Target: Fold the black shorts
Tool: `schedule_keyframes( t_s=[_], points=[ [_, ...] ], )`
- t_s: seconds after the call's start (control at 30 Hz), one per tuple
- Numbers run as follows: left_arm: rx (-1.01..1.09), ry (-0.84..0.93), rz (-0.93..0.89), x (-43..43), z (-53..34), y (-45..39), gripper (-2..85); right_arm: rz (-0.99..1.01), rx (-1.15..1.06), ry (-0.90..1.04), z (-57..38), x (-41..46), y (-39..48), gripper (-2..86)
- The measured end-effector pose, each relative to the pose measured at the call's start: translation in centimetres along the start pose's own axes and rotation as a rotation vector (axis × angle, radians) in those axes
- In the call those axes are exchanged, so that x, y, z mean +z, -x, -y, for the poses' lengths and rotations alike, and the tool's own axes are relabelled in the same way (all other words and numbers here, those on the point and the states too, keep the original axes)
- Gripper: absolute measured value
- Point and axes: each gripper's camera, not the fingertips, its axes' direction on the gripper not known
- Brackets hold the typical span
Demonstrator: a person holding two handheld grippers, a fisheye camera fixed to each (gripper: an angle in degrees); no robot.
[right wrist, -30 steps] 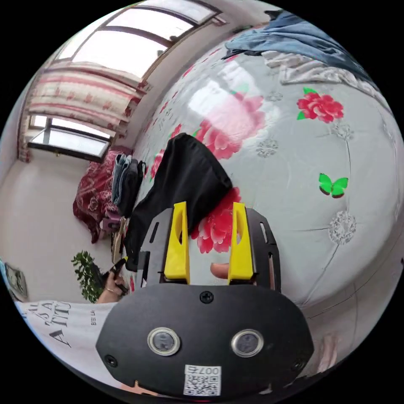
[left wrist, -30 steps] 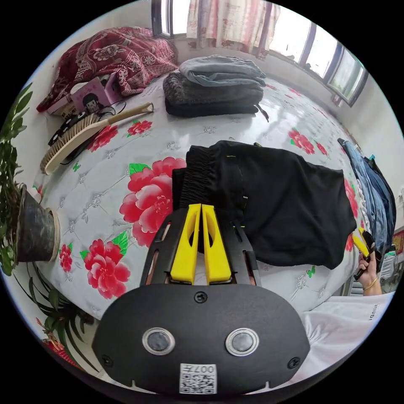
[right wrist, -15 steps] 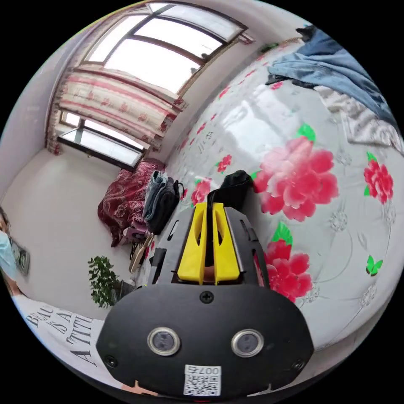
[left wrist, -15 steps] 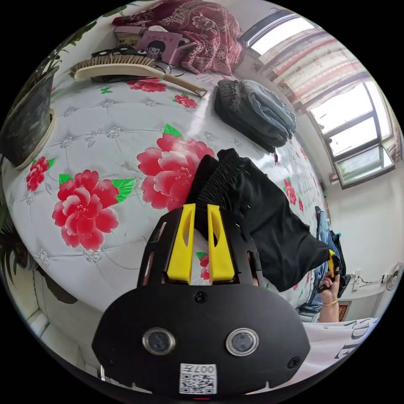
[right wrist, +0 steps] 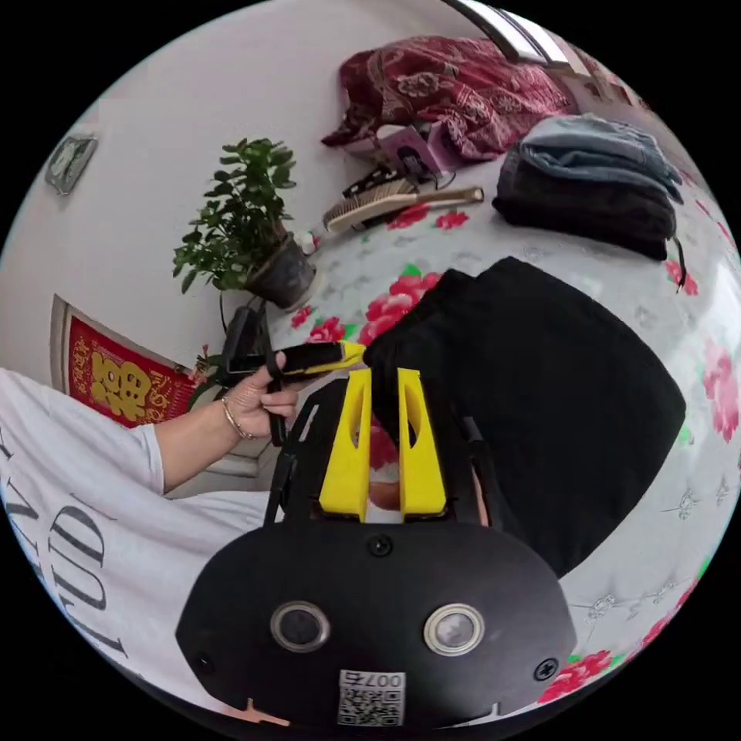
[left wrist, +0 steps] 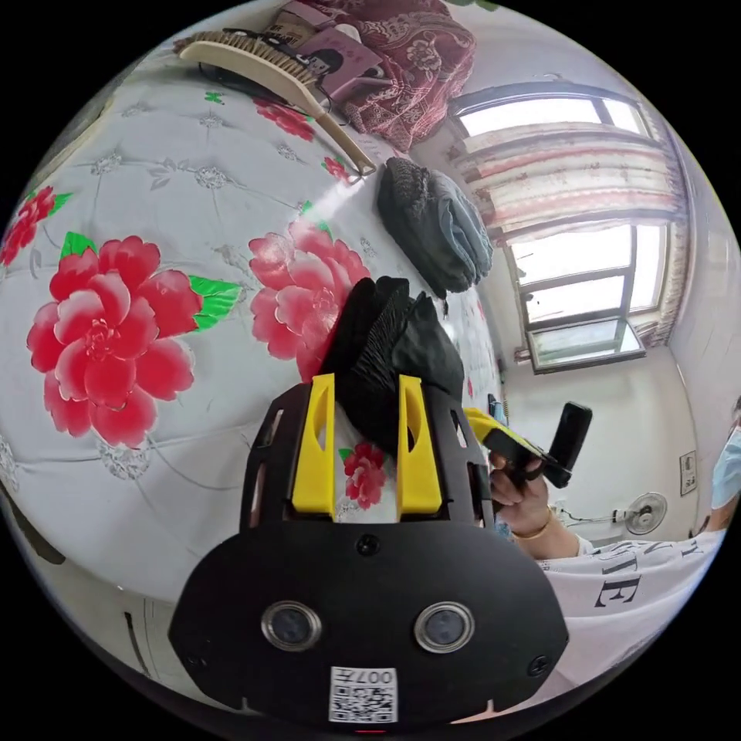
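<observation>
Grippers (left wrist: 366, 378) (right wrist: 383, 373) side by side — at shorts (right wrist: 540, 386)

Daylit window (left wrist: 575, 289) with striped curtain (left wrist: 571, 181), white wall (right wrist: 170, 100) – potted plant (right wrist: 247, 216) beside the floral bed (left wrist: 154, 193)

Black shorts (right wrist: 532, 401) on a white quilted sheet (left wrist: 147, 193) printed with red-pink peonies, green leaves. Beyond the shorts, a folded stack (right wrist: 590, 181): grey-blue over charcoal. Past the stack, a maroon blanket (right wrist: 455, 81) with pale floral pattern, and a tan brush (right wrist: 386, 204). Green plant (right wrist: 231, 208) in a dark pot. Yellow jaws on black bodies for both the left gripper (left wrist: 364, 382) and right gripper (right wrist: 384, 377). White shirt (right wrist: 69, 525), dark lettering.
</observation>
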Motion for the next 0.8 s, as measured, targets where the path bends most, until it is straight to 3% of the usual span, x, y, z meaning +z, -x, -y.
schedule_keyframes(
  t_s=[0.2, 0.3, 0.47, 0.63, 0.8],
  points=[
    [0.054, 0.110, -0.028, -0.4, 1.3, 1.2, 15.5, 0.008, 0.197, -0.158, -6.9, -7.3, -6.3, 7.0],
    [0.096, 0.149, -0.065, 0.5, 2.3, 0.6, 17.2, 0.009, 0.452, -0.220, -12.9, -10.7, -11.8, 8.7],
    [0.074, 0.177, -0.091, 1.7, 4.1, 0.2, 18.1, 0.358, 0.828, -0.309, -20.3, -8.3, -19.9, 9.3],
    [0.059, 0.231, -0.103, 3.2, 5.3, -0.5, 17.2, 0.516, 0.795, -0.221, -18.1, -4.4, -21.2, 8.1],
    [0.035, 0.262, -0.145, 3.5, 5.3, -0.2, 16.9, 0.438, 0.690, -0.096, -17.0, -4.5, -20.4, 6.7]
  ],
)
